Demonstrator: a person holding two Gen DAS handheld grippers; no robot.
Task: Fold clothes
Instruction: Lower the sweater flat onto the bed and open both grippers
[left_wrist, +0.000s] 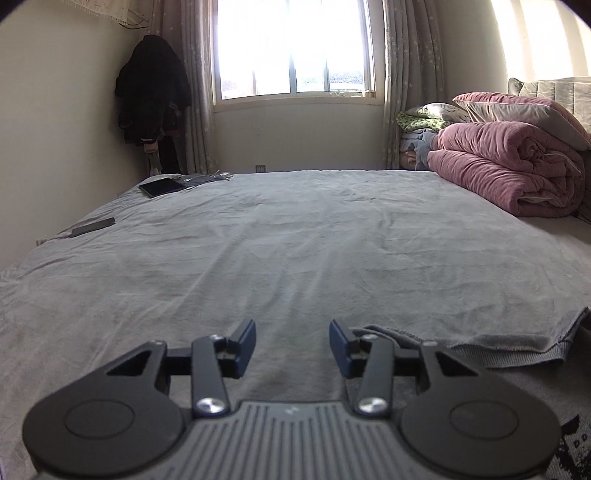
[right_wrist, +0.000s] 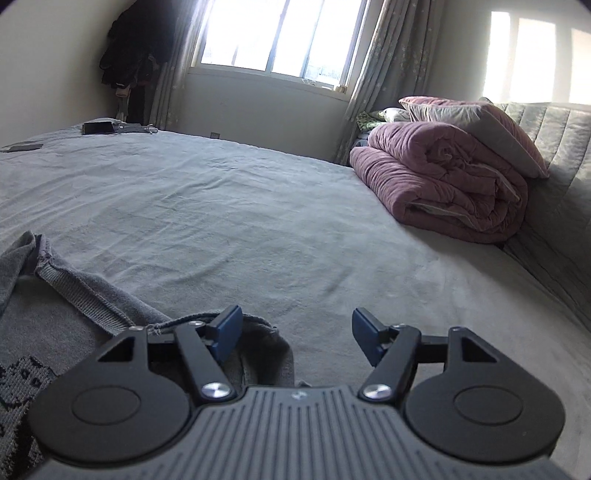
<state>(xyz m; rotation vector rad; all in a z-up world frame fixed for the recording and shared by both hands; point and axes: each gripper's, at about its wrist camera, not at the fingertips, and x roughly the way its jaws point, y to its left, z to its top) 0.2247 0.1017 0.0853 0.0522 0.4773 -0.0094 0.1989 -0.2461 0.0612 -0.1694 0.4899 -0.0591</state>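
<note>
bed (left_wrist: 295, 240) fills both views, grey sheet, lightly wrinkled, flat. far right of it a rolled pink quilt (right_wrist: 443, 184) with a pillow (right_wrist: 480, 122) stacked on top, against a grey padded headboard (right_wrist: 561, 147). window (left_wrist: 291, 48) at the back, curtains either side, dark coats (left_wrist: 151, 88) hanging in the left corner. tablet (left_wrist: 162, 186) and a phone (left_wrist: 94, 226) lie on the bed's far left edge, well apart from my hands.

the garment: grey knit sweater (right_wrist: 74, 291), lying on the near edge of the bed, between my two hands. ribbed hem band visible, slightly curled at the edge, stitched seam along it. dark knitted pattern on the body at lower left in the right view, cut off by the frame, can't tell the motif. in the left view its hem (left_wrist: 480, 338) runs off to the right from my claw.

my left gripper (left_wrist: 292, 341): jaws apart, nothing between them, bare sheet in the gap; right-side finger sits just beside or on the sweater edge, can't tell contact.

my right gripper (right_wrist: 297, 334): jaws wide apart, not clamped. a bunched fold of sweater lies under the left-side finger (right_wrist: 227, 330), loose thread near it.
</note>
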